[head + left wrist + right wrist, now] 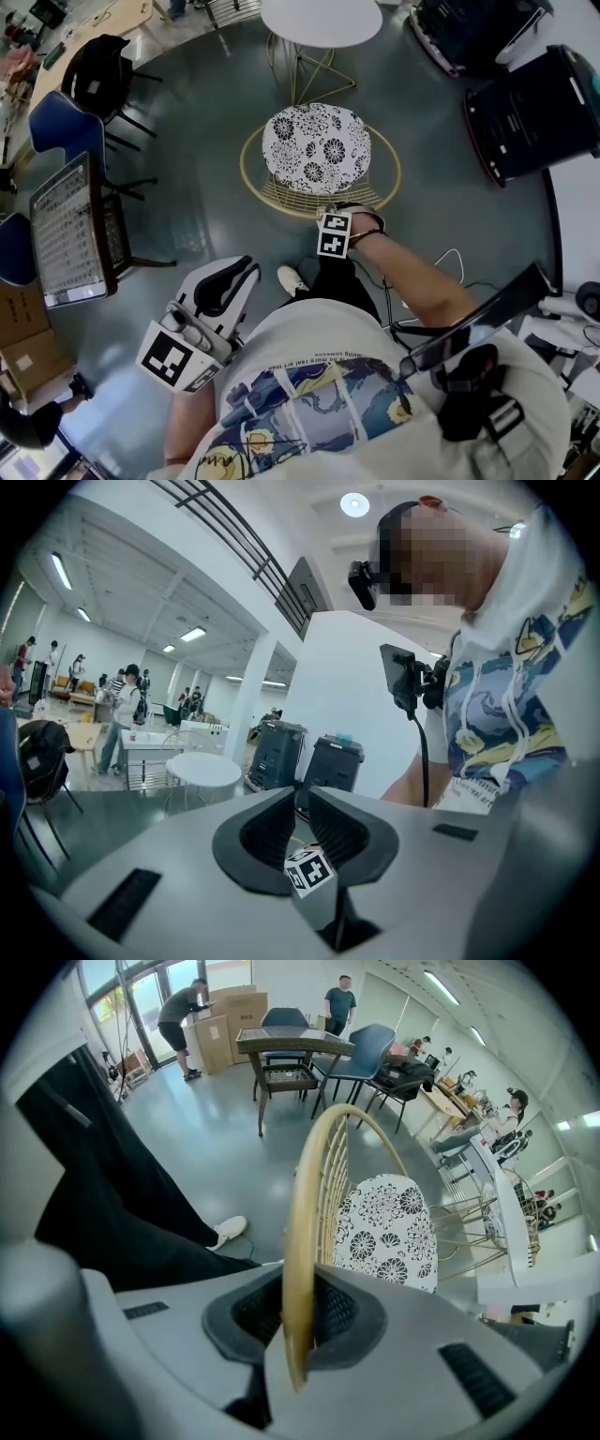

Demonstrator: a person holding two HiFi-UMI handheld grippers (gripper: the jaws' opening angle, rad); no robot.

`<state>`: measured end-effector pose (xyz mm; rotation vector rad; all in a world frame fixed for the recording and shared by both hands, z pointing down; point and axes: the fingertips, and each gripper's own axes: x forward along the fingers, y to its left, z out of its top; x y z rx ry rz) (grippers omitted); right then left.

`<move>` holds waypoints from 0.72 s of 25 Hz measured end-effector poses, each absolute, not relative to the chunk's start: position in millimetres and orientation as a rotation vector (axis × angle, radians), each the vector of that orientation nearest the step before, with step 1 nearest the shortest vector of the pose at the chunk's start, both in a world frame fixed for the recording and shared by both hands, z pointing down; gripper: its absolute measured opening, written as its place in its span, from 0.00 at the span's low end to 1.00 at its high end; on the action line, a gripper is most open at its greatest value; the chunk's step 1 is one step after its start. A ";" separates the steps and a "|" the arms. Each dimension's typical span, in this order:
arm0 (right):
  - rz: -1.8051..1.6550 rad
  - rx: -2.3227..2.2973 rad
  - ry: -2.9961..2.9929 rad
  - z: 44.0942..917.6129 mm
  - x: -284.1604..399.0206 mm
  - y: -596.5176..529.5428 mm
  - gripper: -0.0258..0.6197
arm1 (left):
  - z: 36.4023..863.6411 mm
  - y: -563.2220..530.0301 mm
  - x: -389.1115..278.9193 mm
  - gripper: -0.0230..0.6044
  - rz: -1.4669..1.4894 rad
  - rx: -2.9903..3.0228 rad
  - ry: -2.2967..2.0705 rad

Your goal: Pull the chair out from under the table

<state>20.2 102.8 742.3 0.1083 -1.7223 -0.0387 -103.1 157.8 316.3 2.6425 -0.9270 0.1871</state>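
Observation:
The chair has a flower-patterned round cushion (316, 148) inside a golden wire frame (255, 178). It stands just in front of the round white table (322, 19), not under the top. My right gripper (336, 212) points down and is shut on the near rim of the chair's back. In the right gripper view that golden rim (307, 1204) runs up between the pads of the right gripper (298, 1309), with the cushion (386, 1232) beyond. My left gripper (236, 274) hangs at my left side, far from the chair. Its jaws stand together with nothing between them in the left gripper view (302, 801).
Two black cases (530, 112) lie at the right. Blue and black chairs (66, 127) and a wooden chair holding a printed sheet (70, 230) stand at the left. A white cable (452, 257) trails on the floor by my right arm. My shoe (292, 278) is behind the chair.

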 end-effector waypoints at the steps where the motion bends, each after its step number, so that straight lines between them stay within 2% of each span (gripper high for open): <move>1: -0.034 0.116 -1.726 741.7 20.0 102.6 0.08 | 316.3 158.3 -103.4 0.09 0.186 2.643 -0.927; 10: 0.062 0.184 -1.785 710.9 9.2 99.7 0.13 | 315.2 162.8 -114.2 0.09 0.172 2.651 -0.915; 18: 0.047 0.217 -1.833 663.5 7.1 109.4 0.13 | 312.6 165.5 -130.1 0.09 0.143 2.661 -0.929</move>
